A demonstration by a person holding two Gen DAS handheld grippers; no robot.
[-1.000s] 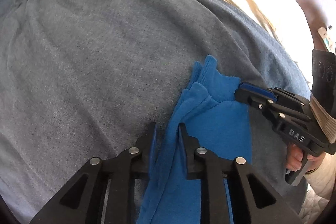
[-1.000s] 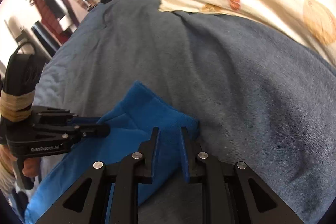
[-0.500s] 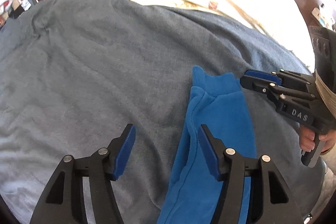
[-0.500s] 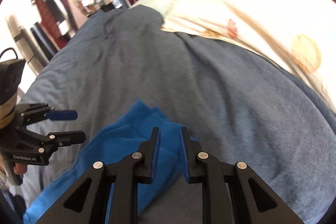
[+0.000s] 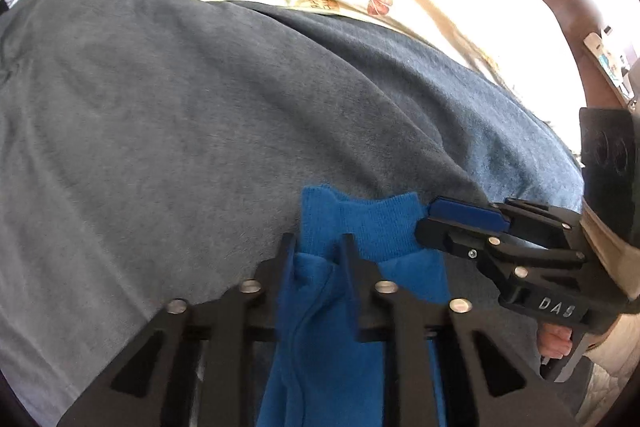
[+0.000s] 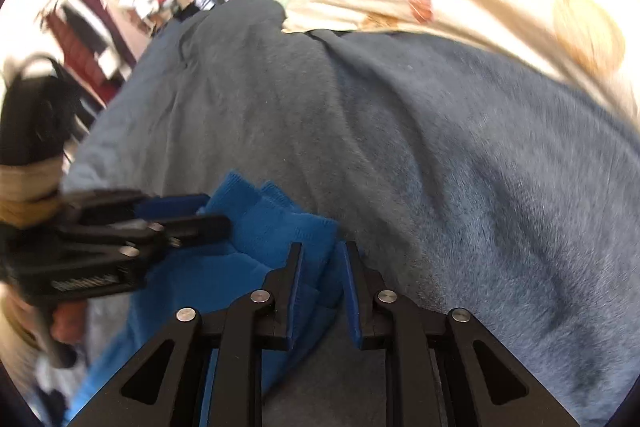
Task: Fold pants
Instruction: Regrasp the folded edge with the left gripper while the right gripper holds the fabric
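Both jaw pairs straddle the blue pants [image 5: 376,227] cuffs: left gripper [image 5: 318,247] closing on cloth, right gripper [image 6: 320,259] opening, cloth between, to lift and fold.

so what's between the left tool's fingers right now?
A bunched fold of the blue pants sits between the left tool fingers as they close; left wrist view shows it.
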